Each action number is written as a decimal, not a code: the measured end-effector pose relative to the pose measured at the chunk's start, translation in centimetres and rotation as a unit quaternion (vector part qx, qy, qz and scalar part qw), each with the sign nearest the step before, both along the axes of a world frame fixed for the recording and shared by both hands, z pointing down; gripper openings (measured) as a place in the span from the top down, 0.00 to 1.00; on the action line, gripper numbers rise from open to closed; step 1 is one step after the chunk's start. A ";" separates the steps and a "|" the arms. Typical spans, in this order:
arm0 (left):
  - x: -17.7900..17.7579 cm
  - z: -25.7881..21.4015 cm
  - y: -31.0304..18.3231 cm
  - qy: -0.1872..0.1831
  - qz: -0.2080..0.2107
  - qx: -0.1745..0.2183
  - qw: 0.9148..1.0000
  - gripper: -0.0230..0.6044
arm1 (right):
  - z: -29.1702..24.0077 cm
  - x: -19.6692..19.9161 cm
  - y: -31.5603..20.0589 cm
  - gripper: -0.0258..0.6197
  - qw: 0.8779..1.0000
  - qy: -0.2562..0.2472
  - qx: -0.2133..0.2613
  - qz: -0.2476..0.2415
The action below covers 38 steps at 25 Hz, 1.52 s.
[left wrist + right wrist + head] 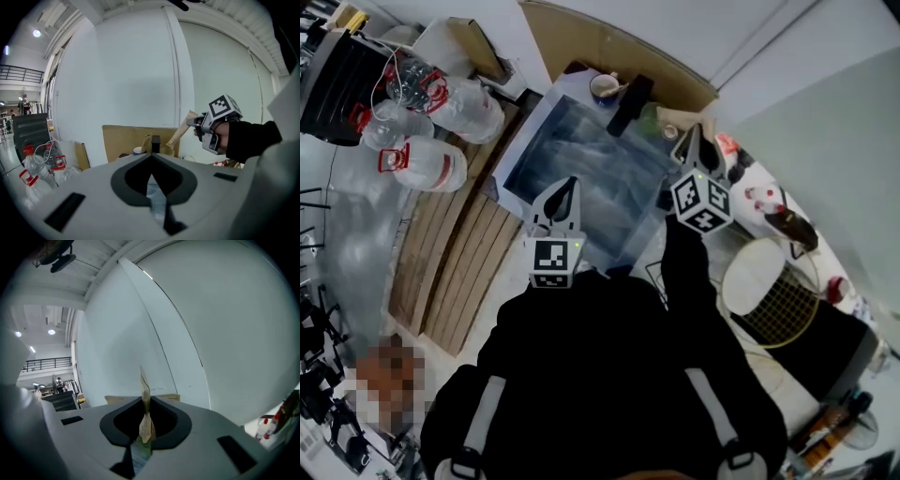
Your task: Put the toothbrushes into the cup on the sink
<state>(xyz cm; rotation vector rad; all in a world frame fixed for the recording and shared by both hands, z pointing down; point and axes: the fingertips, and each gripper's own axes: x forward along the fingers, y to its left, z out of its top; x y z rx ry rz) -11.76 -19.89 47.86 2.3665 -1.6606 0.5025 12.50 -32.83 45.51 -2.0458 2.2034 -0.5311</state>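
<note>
My right gripper (697, 133) is raised over the counter to the right of the steel sink (546, 131). It is shut on a toothbrush in a tan paper wrapper (145, 399) that sticks up past the jaws. The left gripper view shows the same wrapper (183, 128) slanting out of that gripper (193, 123). My left gripper (571, 186) hovers over the sink's near edge, its jaws together and nothing between them (151, 174). A blue and white cup (604, 88) stands at the sink's far rim, also seen as the cup (138, 151) beside a dark upright object (155, 143).
Large water bottles with red handles (427, 161) lie left of the sink on plastic sheeting. Wooden planks (455, 267) run along the sink's left side. Cardboard (619, 49) leans against the wall behind. A round wire-topped stool (769, 289) and red-capped bottles (761, 199) stand at the right.
</note>
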 end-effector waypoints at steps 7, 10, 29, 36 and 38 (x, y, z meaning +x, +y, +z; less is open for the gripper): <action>-0.4 0.5 0.5 -0.003 -0.003 -0.008 1.000 0.96 | 3.7 -0.7 -2.4 0.90 0.999 -0.007 -0.039 0.006; -0.6 0.6 0.7 -0.008 -0.004 -0.010 1.000 0.96 | 4.8 -1.1 -2.9 0.90 0.999 -0.004 -0.054 0.007; -1.3 2.0 1.0 0.000 -0.016 -0.030 0.999 0.96 | 9.6 -2.6 -3.6 0.84 0.994 0.024 -0.110 0.003; -0.8 1.8 1.6 0.003 -0.006 -0.026 1.000 0.96 | 8.2 -2.5 -2.1 0.75 0.995 0.030 -0.096 -0.011; -0.7 1.5 1.7 0.008 -0.002 -0.023 1.000 0.96 | 7.5 -2.5 -1.5 0.75 0.996 0.027 -0.088 -0.015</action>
